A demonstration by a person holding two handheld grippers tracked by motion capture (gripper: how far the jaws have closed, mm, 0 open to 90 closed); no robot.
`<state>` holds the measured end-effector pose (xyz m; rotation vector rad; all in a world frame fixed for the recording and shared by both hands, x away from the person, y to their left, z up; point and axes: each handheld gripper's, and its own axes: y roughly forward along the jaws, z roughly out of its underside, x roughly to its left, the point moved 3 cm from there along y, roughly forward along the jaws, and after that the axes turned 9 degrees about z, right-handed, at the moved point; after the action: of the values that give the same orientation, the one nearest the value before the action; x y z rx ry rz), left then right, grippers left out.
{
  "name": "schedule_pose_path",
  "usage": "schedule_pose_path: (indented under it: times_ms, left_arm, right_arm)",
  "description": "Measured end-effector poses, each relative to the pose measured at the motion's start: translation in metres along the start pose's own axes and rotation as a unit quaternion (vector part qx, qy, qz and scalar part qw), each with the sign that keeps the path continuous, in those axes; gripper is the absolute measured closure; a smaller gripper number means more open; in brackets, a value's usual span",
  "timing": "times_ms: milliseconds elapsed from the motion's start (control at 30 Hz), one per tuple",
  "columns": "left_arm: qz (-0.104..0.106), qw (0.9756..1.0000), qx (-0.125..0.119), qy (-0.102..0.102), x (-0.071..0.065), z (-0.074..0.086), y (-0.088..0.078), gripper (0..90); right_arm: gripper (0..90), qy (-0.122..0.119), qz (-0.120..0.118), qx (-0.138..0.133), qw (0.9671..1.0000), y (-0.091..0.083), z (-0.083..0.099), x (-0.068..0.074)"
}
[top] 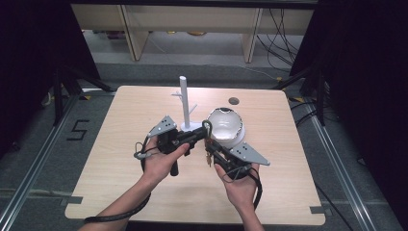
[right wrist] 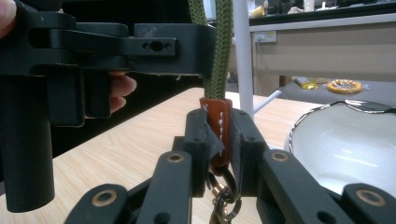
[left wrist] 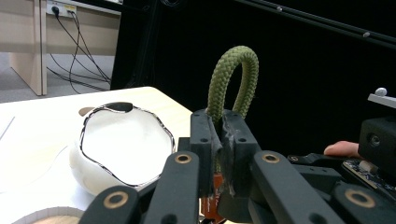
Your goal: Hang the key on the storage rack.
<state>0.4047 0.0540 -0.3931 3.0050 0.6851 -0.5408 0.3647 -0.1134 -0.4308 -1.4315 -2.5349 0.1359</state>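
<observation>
Black curtains close off both sides of our pale wood-grain table [top: 120, 159], and beyond it the shelving is cut off at the top of the high view. From up there the keychain [top: 208, 139] is hard to make out, a small dark tangle between our hands. Closer in, we see a braided olive-green rope loop [left wrist: 233, 74], a stitched orange leather tab [right wrist: 218, 123] and metal key rings [right wrist: 224, 200] partly hidden behind the jaws. Just beside it sit a glossy white bowl [top: 226, 126] with a wavy dark rim and a white peg stand [top: 184, 103]. Our left gripper [top: 204, 132] is clamped on the rope loop; our right gripper [top: 211, 149] pinches the leather tab, holding the keychain above the table.
</observation>
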Motion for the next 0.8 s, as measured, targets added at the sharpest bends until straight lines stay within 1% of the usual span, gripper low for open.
schedule_pose_path:
  times_ms: [67,100,133,200,233,267,300,333,367,433,467,500,533,567,600,633,667,700,733,767,800]
  left_arm:
    - [0.000,1.0000,0.000,0.000,0.000,0.000,0.000,83.8]
    - [-0.002,1.0000,-0.001,0.004,-0.001,-0.001,-0.001,83.9]
    - [-0.003,1.0000,-0.001,0.005,-0.001,-0.001,-0.001,84.0]
    - [-0.004,1.0000,0.000,0.006,-0.002,-0.002,-0.001,84.1]
    - [-0.007,0.9999,-0.002,0.011,-0.002,-0.002,-0.001,84.2]
    - [-0.009,0.9999,-0.001,0.012,-0.002,-0.003,-0.001,84.2]
    - [-0.009,0.9999,-0.001,0.015,-0.003,-0.003,-0.001,84.3]
    - [-0.010,0.9998,0.001,0.017,-0.003,-0.003,-0.001,84.3]
    - [-0.010,0.9998,0.001,0.017,-0.003,-0.003,-0.001,84.4]
    - [-0.015,0.9996,0.003,0.022,-0.002,-0.003,-0.002,84.4]
    - [-0.015,0.9996,0.003,0.022,-0.002,-0.003,-0.002,84.4]
    - [-0.022,0.9995,0.002,0.025,0.001,-0.003,-0.004,84.5]
    - [-0.025,0.9994,0.004,0.025,0.003,-0.004,-0.005,84.5]
    - [-0.027,0.9993,0.004,0.026,0.005,-0.004,-0.006,84.5]
    - [-0.031,0.9992,0.005,0.027,0.007,-0.004,-0.008,84.5]
    - [-0.034,0.9990,0.006,0.029,0.009,-0.004,-0.009,84.5]
    - [-0.034,0.9990,0.006,0.029,0.009,-0.004,-0.009,84.5]
    - [-0.038,0.9988,0.007,0.031,0.012,-0.005,-0.012,84.5]
    - [-0.040,0.9987,0.007,0.032,0.013,-0.005,-0.014,84.4]
    - [-0.040,0.9987,0.007,0.032,0.013,-0.005,-0.014,84.5]
    - [-0.045,0.9984,0.005,0.035,0.016,-0.006,-0.018,84.5]
  right_arm:
    - [79.4,-0.001,-0.001,0.000,1.0000,0.000,0.000,0.000]
    - [79.4,-0.008,-0.001,-0.005,1.0000,0.001,-0.001,0.000]
    - [79.4,-0.009,-0.001,-0.003,1.0000,0.002,-0.001,0.000]
    - [79.4,-0.008,-0.001,-0.003,1.0000,0.001,-0.001,0.000]
    - [79.2,-0.004,0.000,0.001,1.0000,0.000,-0.002,0.001]
    - [79.2,-0.007,-0.003,-0.006,0.9999,0.002,-0.002,0.000]
    - [79.1,-0.005,-0.007,-0.006,0.9999,0.003,-0.002,0.001]
    - [78.9,-0.015,-0.003,-0.008,0.9999,0.003,-0.003,-0.001]
    - [78.5,-0.007,-0.006,-0.003,1.0000,0.003,-0.003,0.000]
    - [75.7,-0.007,-0.015,0.004,0.9999,0.004,-0.003,0.001]
    - [75.7,-0.007,-0.015,0.004,0.9999,0.004,-0.003,0.001]
    - [71.1,-0.006,-0.016,0.013,0.9998,0.004,-0.002,0.000]
    - [70.1,-0.006,-0.014,0.016,0.9997,0.005,-0.002,-0.001]
    - [69.1,-0.008,-0.017,0.017,0.9997,0.005,-0.002,-0.001]
    - [68.4,0.001,-0.015,0.022,0.9997,0.004,-0.001,-0.001]
    - [68.2,-0.006,-0.009,0.024,0.9996,0.004,-0.001,-0.003]
    - [68.2,-0.006,-0.009,0.024,0.9996,0.004,-0.001,-0.003]
    - [67.7,-0.007,-0.010,0.030,0.9995,0.004,-0.001,-0.005]
    - [67.5,-0.012,-0.006,0.029,0.9995,0.003,-0.001,-0.006]
    - [67.1,-0.012,-0.009,0.033,0.9993,0.002,0.000,-0.008]
    - [66.5,-0.012,-0.006,0.037,0.9992,0.001,0.001,-0.009]
